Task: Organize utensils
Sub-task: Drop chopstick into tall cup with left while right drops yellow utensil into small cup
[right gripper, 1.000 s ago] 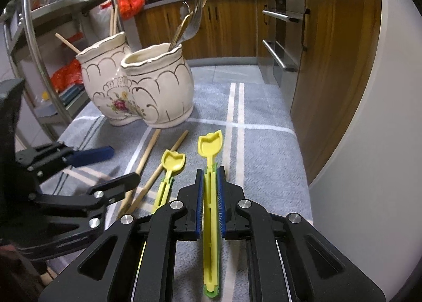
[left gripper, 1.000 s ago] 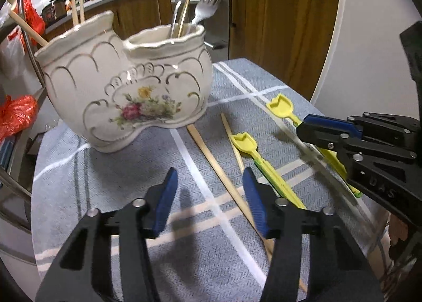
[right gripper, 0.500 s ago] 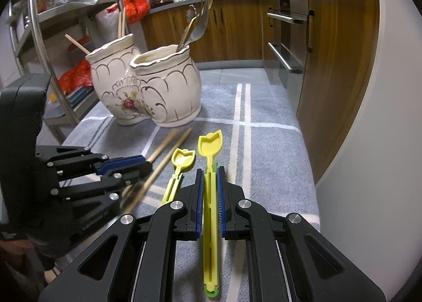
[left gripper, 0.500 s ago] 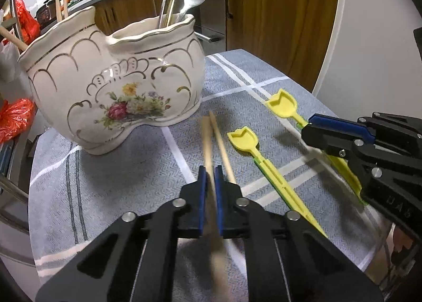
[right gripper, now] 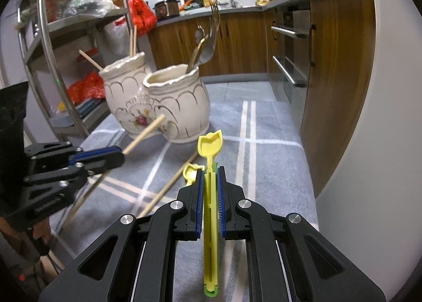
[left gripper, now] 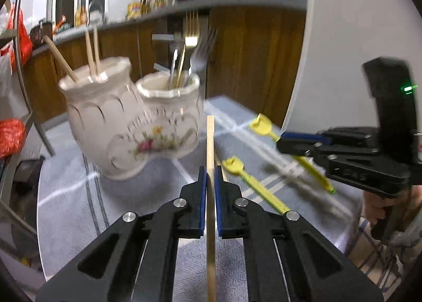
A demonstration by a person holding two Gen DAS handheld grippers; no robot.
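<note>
Left gripper (left gripper: 209,178) clamped on chopstick (left gripper: 210,144), right gripper (right gripper: 210,183) on yellow scoop (right gripper: 210,144); long chopstick may snag ceramic holder (left gripper: 132,122) rim just ahead, tipping it.

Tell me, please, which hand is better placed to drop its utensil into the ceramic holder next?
Probably the left: the left gripper holds a wooden chopstick raised off the cloth, tip near the ceramic holder. The right gripper grips a yellow utensil low, farther back.

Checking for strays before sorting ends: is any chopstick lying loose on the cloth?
Yes: one chopstick lies on the cloth beside the left gripper's held one.
</note>
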